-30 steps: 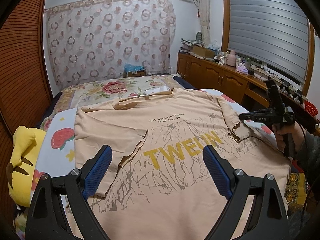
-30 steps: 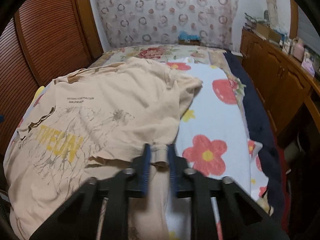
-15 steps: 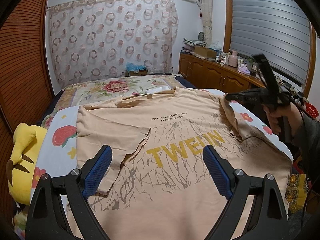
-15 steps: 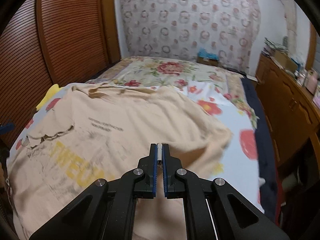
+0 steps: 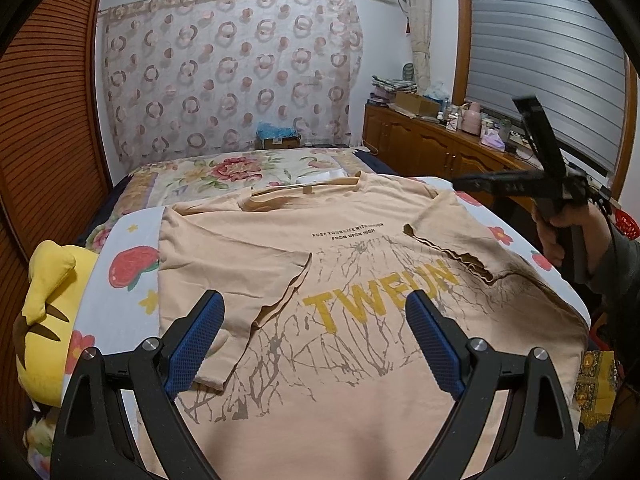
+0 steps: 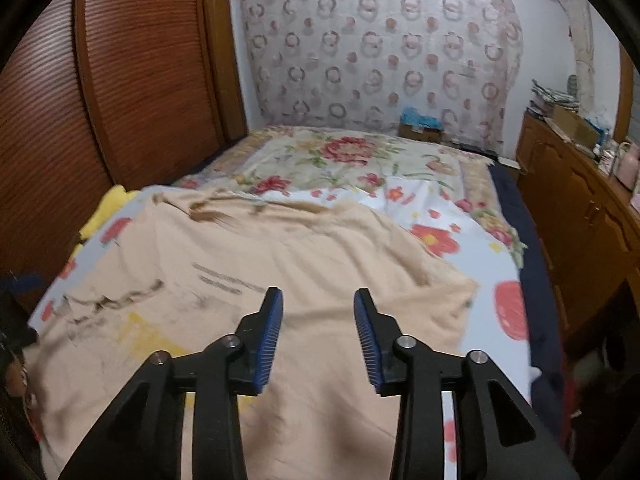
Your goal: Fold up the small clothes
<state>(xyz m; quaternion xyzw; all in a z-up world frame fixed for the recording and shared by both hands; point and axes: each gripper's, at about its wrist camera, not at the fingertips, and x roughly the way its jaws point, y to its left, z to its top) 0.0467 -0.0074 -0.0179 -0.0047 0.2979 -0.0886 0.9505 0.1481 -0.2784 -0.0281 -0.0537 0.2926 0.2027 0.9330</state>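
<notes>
lying flat across the bed (image 5: pixel 132 320), the peach t-shirt (image 5: pixel 352 344) is showing its yellow lettering face up, with both sleeves folded inward over the chest. the left gripper (image 5: pixel 314 344) is hovering above the shirt's lower half, jaws spread wide and holding nothing. the right gripper (image 6: pixel 318 334) is hanging over the shirt's right side, its blue pads (image 6: pixel 269 340) parted and empty, clear of the cloth. a yellow plush toy (image 5: pixel 44 312) is sitting just beside the shirt's left edge, and a wooden cabinet (image 5: pixel 424 144) is standing well apart beyond the shirt's right side.
</notes>
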